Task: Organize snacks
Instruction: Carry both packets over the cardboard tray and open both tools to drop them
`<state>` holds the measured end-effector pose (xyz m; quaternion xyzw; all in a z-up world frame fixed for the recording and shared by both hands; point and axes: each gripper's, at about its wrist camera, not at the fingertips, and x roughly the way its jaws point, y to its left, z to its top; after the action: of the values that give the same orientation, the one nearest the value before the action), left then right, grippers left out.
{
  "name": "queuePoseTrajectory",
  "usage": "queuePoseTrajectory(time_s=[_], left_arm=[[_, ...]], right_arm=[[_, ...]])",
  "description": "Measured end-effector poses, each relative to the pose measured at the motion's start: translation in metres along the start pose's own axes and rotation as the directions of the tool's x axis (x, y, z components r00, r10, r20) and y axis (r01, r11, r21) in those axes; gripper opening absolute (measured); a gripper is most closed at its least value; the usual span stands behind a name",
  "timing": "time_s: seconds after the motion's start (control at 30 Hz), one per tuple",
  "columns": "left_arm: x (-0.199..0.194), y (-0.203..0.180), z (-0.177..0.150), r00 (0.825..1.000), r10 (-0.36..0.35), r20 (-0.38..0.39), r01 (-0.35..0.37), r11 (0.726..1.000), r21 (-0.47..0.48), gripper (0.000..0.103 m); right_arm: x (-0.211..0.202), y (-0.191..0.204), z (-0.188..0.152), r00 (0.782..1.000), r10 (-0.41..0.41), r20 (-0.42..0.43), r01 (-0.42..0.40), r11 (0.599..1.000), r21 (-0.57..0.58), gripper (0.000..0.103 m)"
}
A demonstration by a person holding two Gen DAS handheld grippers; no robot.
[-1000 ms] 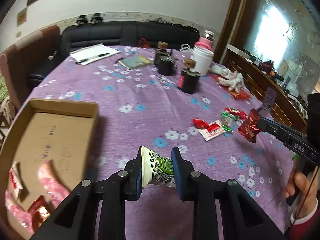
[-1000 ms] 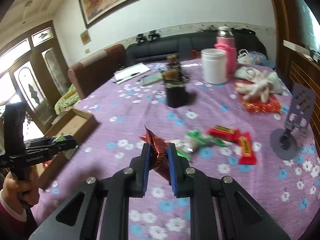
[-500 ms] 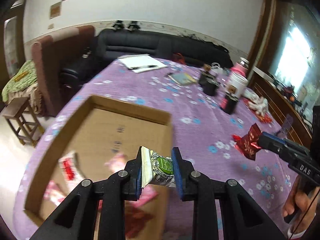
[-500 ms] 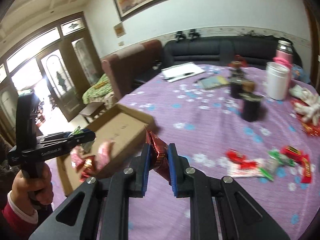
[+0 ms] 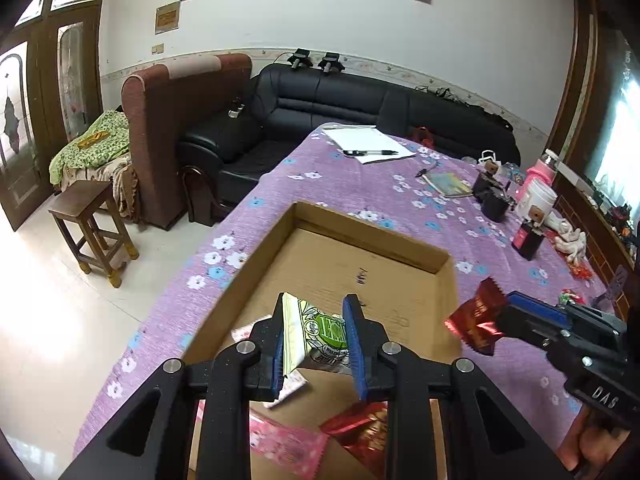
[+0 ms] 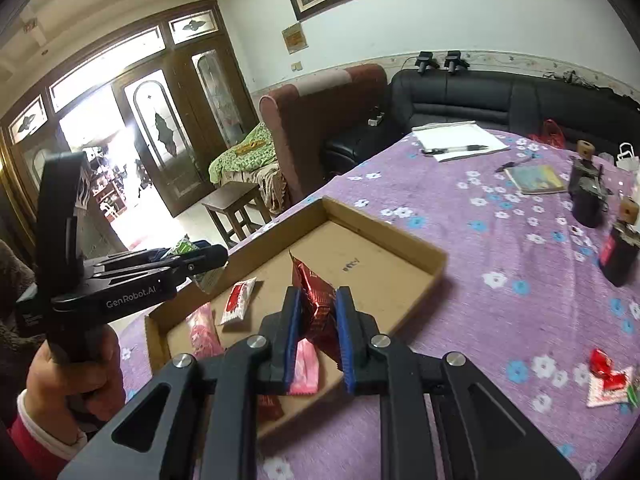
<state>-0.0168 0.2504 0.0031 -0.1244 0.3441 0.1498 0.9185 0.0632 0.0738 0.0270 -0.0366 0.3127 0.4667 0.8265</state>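
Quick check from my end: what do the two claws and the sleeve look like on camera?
Both claws, left and right, are matte black frames with silver bolts and ribbed blue pads. White lettering marks the bodies: "GenRobot.AI" on the left, "DAS" on the right. The left sleeve is red with a white cuff.

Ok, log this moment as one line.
left gripper: shut on green-white snack packet | right gripper: shut on red foil packet | both over cardboard box

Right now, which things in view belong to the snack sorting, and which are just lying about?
Job:
- cardboard box
- green-and-white packet in left gripper
- red packet in right gripper
- pink packets in the box
- loose snacks on the tablecloth

Lying about:
- notepad and pen
- booklet
- black jars
- white container
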Motion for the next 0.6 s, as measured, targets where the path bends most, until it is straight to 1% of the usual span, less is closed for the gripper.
queuePoseTrajectory(time_s=[0.07, 0.23, 0.43, 0.6], left_arm=[[0.008, 0.002, 0.003, 1.0, 0.023, -0.013, -0.023, 1.0, 0.01, 0.027], [0.021, 0.007, 0.008, 0.999, 0.037, -0.033, -0.037, 0.999, 0.018, 0.027], [0.036, 0.011, 0.015, 0.997, 0.047, -0.06, -0.046, 0.999, 0.02, 0.027], [0.05, 0.008, 0.022, 0.994, 0.063, -0.085, -0.061, 0.998, 0.027, 0.027]], right_arm=[[0.012, 0.002, 0.001, 1.0, 0.002, -0.011, -0.002, 1.0, 0.008, 0.017], [0.035, 0.003, 0.0, 0.999, -0.024, -0.033, 0.024, 1.0, 0.001, 0.017], [0.049, 0.006, 0.001, 0.996, -0.075, -0.04, 0.073, 0.996, -0.046, 0.017], [0.057, 0.002, 0.001, 0.994, -0.095, -0.046, 0.092, 0.994, -0.054, 0.017]])
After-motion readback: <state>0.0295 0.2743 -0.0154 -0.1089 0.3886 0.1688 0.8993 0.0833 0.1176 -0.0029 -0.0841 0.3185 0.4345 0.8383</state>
